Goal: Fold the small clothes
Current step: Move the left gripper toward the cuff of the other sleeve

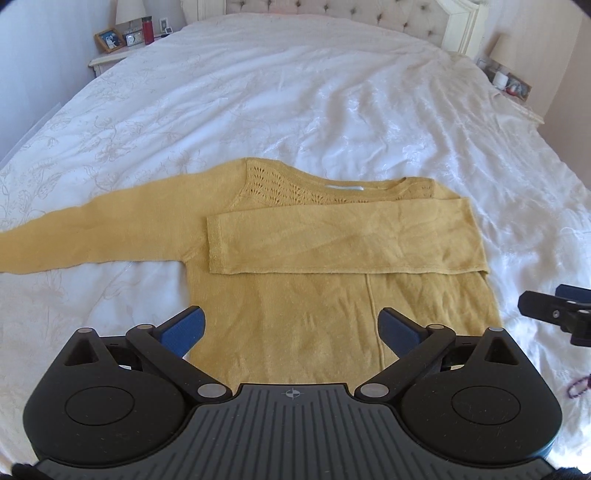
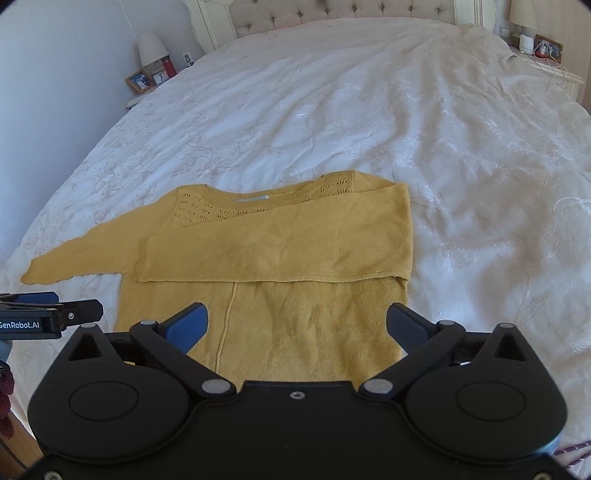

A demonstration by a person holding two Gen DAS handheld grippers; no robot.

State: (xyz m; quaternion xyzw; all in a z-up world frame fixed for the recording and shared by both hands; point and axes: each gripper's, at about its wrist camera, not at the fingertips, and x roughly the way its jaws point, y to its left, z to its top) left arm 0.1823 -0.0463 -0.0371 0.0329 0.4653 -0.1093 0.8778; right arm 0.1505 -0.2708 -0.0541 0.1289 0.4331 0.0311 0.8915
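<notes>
Yellow sweater (image 1: pixel 314 295) lies flat on the bed (image 1: pixel 295 92), neckline toward the headboard (image 1: pixel 332 11), hem toward the cameras. One sleeve (image 1: pixel 332 240) is folded across the chest, cuff ending near the opposite armpit; the other sleeve (image 1: pixel 92 236) stretches straight out over the bedcover, its cuff cut off by the frame edge in the left wrist view but visible whole in the right wrist view (image 2: pixel 85 254). The hem is hidden behind the gripper bodies in both views. A pale label at the neckline (image 2: pixel 251 199) is too small to read. Left hand-held gripper (image 1: pixel 291 325) hovers over the lower body of the sweater, fingers spread wide apart, nothing between them; whether the blue pads (image 1: pixel 184 328) touch the knit cannot be told. Right hand-held gripper (image 2: pixel 297 325) is likewise released, spread over the lower body of the sweater, holding nothing. Each gripper shows at the edge of the other's view, beside the sweater. Nightstands with lamps (image 2: pixel 151 46) and picture frames (image 1: pixel 109 40) flank the bed head, blurred.
</notes>
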